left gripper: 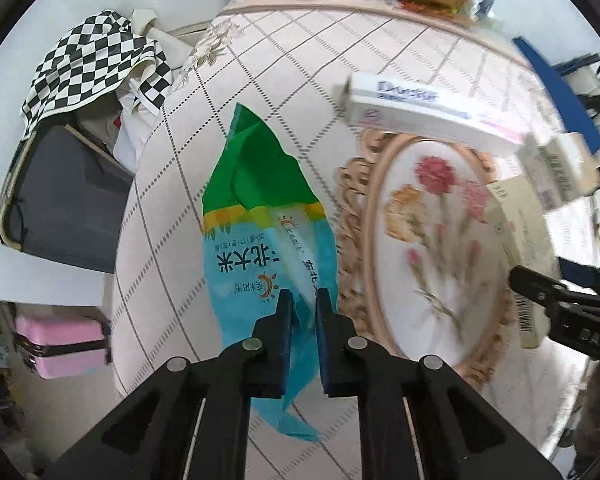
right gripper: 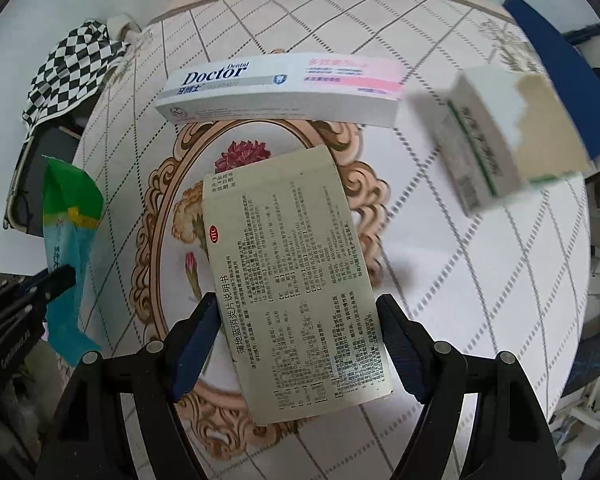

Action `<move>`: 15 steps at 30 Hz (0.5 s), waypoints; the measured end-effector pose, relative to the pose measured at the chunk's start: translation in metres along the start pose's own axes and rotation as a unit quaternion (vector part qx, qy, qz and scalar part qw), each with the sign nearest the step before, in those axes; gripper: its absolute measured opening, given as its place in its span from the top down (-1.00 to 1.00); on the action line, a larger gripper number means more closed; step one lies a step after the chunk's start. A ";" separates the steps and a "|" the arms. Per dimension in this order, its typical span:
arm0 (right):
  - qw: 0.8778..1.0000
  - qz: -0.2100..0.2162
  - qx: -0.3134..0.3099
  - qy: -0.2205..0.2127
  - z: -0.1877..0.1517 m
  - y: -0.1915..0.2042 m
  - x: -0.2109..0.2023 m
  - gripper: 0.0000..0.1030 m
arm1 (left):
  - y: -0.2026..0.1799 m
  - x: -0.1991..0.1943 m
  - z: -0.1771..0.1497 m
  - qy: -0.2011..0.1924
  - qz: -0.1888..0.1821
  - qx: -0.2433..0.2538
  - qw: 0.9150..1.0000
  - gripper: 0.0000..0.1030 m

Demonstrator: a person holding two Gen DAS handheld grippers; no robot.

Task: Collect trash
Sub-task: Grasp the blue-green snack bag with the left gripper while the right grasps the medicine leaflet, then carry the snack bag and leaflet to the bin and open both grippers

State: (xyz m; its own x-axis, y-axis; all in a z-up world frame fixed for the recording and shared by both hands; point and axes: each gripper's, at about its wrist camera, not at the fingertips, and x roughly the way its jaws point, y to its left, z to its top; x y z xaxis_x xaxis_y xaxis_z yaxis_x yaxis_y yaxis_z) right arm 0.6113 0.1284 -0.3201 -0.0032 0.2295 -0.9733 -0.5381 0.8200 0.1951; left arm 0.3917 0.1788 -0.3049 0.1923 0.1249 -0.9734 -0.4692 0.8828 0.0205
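Blue pads of the left gripper (left gripper: 300,300) pinch the rice bag (left gripper: 260,216), a green and light-blue plastic wrapper. The bag's long axis runs straight ahead from the jaws, green end farthest, and it looks lifted above the tablecloth (left gripper: 172,240). The right gripper (right gripper: 298,310) clamps the medicine box (right gripper: 296,280), a flat beige carton with printed text; its long axis runs forward between the jaws, tilted slightly left. Both hands look loaded, so the next move probably means carrying these off to a bin, which is not in view. Beyond, two pieces remain on the cloth: one toothpaste box (right gripper: 280,88) lying crosswise ahead, and one small carton (right gripper: 496,140), blurred, to the right, nearer the right gripper. Count: one bag, three boxes. A checkered cloth (right gripper: 68,68) sits far left, off the table.
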 end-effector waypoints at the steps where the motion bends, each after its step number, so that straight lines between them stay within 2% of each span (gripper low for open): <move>1: 1.000 0.001 0.003 -0.003 -0.004 -0.001 -0.006 -0.55 | 0.000 -0.006 -0.004 -0.005 -0.004 -0.003 1.000 0.84; 7: 0.999 0.004 0.027 -0.031 -0.054 -0.017 -0.056 -0.55 | -0.008 -0.061 -0.046 -0.043 -0.036 -0.003 0.998 0.84; 10: 0.998 0.002 0.041 -0.050 -0.095 -0.021 -0.087 -0.54 | -0.010 -0.086 -0.075 -0.064 -0.050 0.003 0.997 0.84; 15: 0.994 -0.013 0.062 -0.085 -0.182 -0.012 -0.136 -0.54 | -0.006 -0.127 -0.140 -0.098 -0.076 0.033 0.992 0.84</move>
State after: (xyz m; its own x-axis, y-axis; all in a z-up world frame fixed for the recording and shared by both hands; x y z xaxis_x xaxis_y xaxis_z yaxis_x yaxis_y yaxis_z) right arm 0.4642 -0.0081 -0.2117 0.1582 0.2839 -0.9457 -0.4279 0.8829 0.1934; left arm 0.2499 0.0942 -0.2131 0.4235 0.0684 -0.9033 -0.3652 0.9254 -0.1012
